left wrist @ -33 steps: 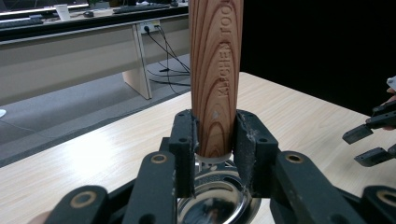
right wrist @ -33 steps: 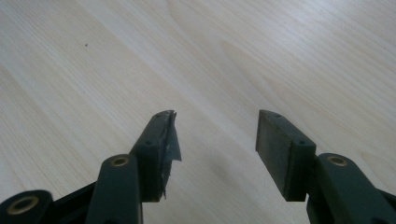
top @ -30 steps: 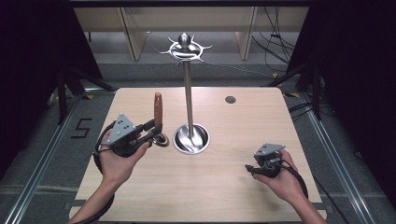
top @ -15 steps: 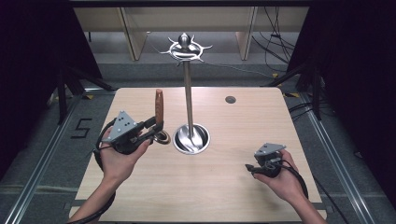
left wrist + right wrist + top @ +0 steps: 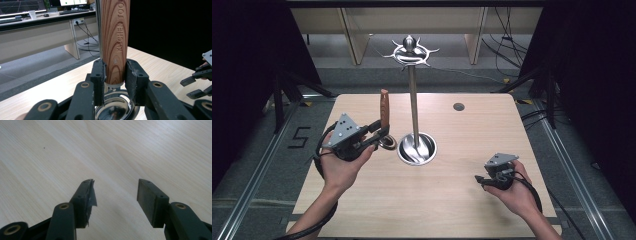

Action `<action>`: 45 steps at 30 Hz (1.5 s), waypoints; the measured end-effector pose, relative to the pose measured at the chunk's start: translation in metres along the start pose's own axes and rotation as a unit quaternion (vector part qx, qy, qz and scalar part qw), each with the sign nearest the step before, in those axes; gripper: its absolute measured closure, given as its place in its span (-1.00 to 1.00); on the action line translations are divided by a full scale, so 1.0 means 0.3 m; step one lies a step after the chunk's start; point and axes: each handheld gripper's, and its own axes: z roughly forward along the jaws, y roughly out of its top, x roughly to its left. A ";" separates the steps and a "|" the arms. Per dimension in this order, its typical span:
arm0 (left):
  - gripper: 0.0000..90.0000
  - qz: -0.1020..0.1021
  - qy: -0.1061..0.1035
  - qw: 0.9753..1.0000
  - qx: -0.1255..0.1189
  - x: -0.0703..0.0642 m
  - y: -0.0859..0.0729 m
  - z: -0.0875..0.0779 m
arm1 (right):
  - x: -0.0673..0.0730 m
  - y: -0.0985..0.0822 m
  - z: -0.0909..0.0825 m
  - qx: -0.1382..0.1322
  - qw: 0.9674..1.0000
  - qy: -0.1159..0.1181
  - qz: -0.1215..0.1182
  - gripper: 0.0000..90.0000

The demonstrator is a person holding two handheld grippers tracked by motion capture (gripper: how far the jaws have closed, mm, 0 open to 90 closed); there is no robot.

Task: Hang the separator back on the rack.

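Note:
A kitchen utensil with a wooden handle [image 5: 384, 107] stands upright at the table's left middle, its shiny metal head [image 5: 387, 143] at the bottom. My left gripper [image 5: 381, 132] is shut on the lower end of that handle. In the left gripper view both pads [image 5: 98, 75] press on the wooden handle [image 5: 115, 37], which is stamped KITCHEN TOOL. Just to its right stands a metal rack with a tall pole [image 5: 413, 110], a round dished base [image 5: 417, 149] and a ring of hooks [image 5: 410, 51] on top. My right gripper [image 5: 479, 180] is open and empty, low over the bare table [image 5: 116, 191].
The wooden table [image 5: 452, 210] has a small dark round hole [image 5: 458, 106] near its far edge. The right gripper [image 5: 197, 80] shows off to the right in the left gripper view. Dark floor, rails and cables surround the table.
My left gripper with the utensil has shifted very slightly toward the rack. The right gripper has stayed where it was.

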 end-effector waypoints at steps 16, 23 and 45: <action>0.53 0.004 -0.004 1.000 -0.009 -0.010 0.038 0.007 | -0.001 0.000 -0.001 -0.001 1.000 -0.002 -0.002 0.06; 0.53 -0.006 -0.003 1.000 -0.006 -0.017 0.051 0.011 | -0.002 0.000 -0.002 -0.001 1.000 -0.002 -0.001 0.06; 0.53 -0.004 -0.009 1.000 -0.009 -0.031 0.088 0.031 | -0.003 0.000 -0.003 -0.003 1.000 -0.004 -0.001 0.06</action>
